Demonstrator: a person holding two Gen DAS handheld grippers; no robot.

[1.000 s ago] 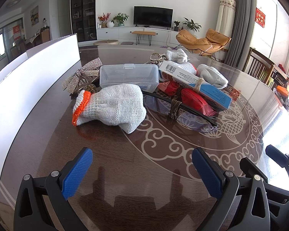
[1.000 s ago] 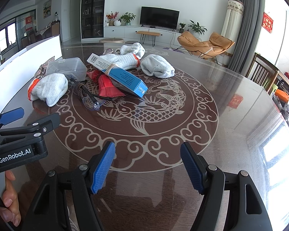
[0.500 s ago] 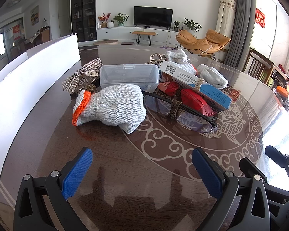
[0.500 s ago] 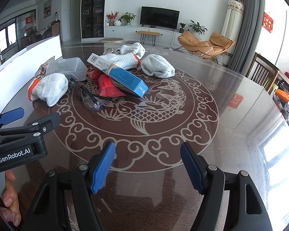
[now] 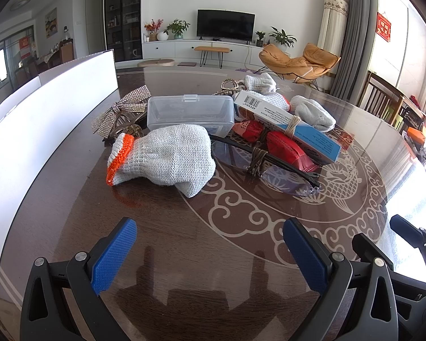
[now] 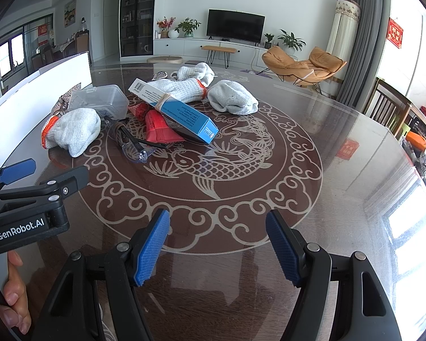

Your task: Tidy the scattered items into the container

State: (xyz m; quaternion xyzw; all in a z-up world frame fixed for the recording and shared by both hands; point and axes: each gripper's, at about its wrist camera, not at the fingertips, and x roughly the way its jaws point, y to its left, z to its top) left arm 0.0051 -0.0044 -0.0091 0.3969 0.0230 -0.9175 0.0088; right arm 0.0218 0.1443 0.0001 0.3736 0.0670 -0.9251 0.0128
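A heap of items lies on the glass-topped table (image 5: pixel 144 238). Nearest is a grey knit glove with an orange cuff (image 5: pixel 167 156) (image 6: pixel 71 130). Behind it stand a clear plastic box (image 5: pixel 190 110) (image 6: pixel 99 98), a rhinestone bow (image 5: pixel 122 108), safety glasses (image 5: pixel 272 170) (image 6: pixel 133 145), a red packet (image 5: pixel 284 147) (image 6: pixel 156 125) and a blue-and-white carton (image 5: pixel 292 125) (image 6: pixel 179 110). More grey gloves (image 6: pixel 230 99) (image 5: pixel 312 112) lie further back. My left gripper (image 5: pixel 210 250) is open, well short of the near glove. My right gripper (image 6: pixel 217 247) is open over bare table.
A tall white container wall (image 5: pixel 34 125) (image 6: pixel 42 88) runs along the table's left side. The left gripper's body (image 6: pixel 28 207) and a hand (image 6: pixel 14 295) show at the right wrist view's left edge. Chairs (image 6: pixel 389 105) stand at the right.
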